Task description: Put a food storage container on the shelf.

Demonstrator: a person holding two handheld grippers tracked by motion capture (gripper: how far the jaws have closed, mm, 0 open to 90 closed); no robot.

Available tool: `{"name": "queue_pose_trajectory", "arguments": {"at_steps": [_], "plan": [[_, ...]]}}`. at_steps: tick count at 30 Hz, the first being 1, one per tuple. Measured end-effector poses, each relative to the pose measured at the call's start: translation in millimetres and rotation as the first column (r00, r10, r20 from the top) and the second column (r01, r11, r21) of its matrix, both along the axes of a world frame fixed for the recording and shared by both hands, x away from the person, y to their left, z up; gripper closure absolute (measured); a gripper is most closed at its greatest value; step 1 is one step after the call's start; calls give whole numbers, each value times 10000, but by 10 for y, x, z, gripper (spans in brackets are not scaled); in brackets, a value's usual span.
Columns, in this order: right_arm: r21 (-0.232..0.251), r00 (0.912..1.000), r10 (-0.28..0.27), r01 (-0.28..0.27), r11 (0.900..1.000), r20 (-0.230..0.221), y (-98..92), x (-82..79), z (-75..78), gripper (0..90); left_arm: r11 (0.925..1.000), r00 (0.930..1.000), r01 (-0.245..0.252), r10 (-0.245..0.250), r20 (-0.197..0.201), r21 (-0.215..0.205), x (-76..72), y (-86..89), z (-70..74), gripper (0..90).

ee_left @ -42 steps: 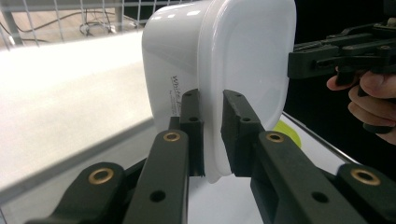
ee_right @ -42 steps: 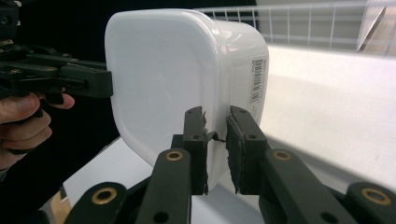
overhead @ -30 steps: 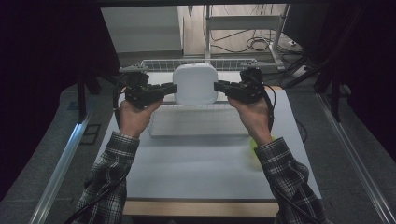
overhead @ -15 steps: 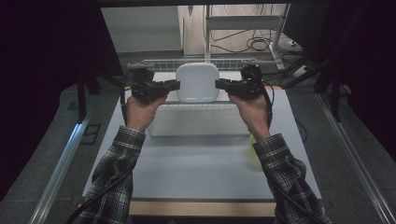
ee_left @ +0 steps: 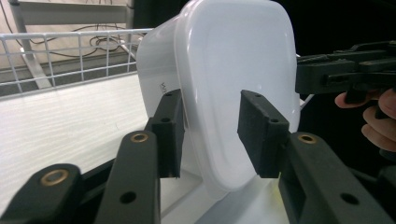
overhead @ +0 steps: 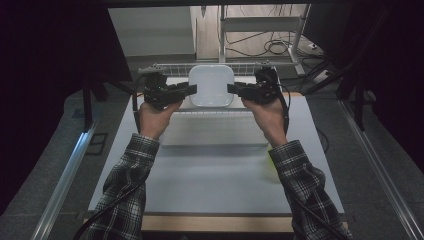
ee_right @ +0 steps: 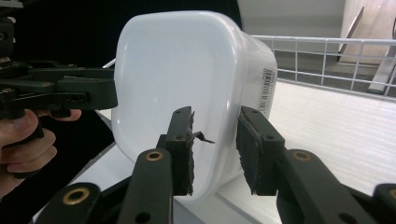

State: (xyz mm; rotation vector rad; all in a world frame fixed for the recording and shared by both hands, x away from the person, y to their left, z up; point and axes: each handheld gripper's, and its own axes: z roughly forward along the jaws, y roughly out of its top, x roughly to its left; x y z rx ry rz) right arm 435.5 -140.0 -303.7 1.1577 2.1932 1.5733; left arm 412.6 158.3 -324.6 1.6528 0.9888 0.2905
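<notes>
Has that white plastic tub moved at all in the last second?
Yes. In the high view the white tub has shifted away from the person, toward the wire rack at the table's far edge.

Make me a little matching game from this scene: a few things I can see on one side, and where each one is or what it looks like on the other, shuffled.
Things:
1. white plastic container
2. left gripper
3. right gripper
4. wire rack

Descriptions:
A. white grid along the table's far edge
B. black jaws at the container's right rim
C. black jaws at the container's left rim
D. rounded square tub between the two grippers

Pairs: 1-D, 2-C, 3-B, 4-A
</notes>
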Motion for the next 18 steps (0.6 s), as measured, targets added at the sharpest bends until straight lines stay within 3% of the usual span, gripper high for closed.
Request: {"name": "queue_pose_trajectory", "arguments": {"at_steps": [10, 16, 18], "plan": [[-423, 9995, -145, 157, 9990, 289, 71, 91, -25, 591, 9989, 9993, -338, 333, 145, 334, 79, -60, -36, 535], [-925, 9966, -399, 465, 9946, 719, 82, 115, -20, 560, 9942, 9961, -742, 701, 545, 785, 102, -91, -38, 494], [-802, 9966, -441, 497, 9955, 700, 74, 137, -23, 560, 9937, 9957, -783, 739, 557, 804, 126, -90, -37, 487]]}}
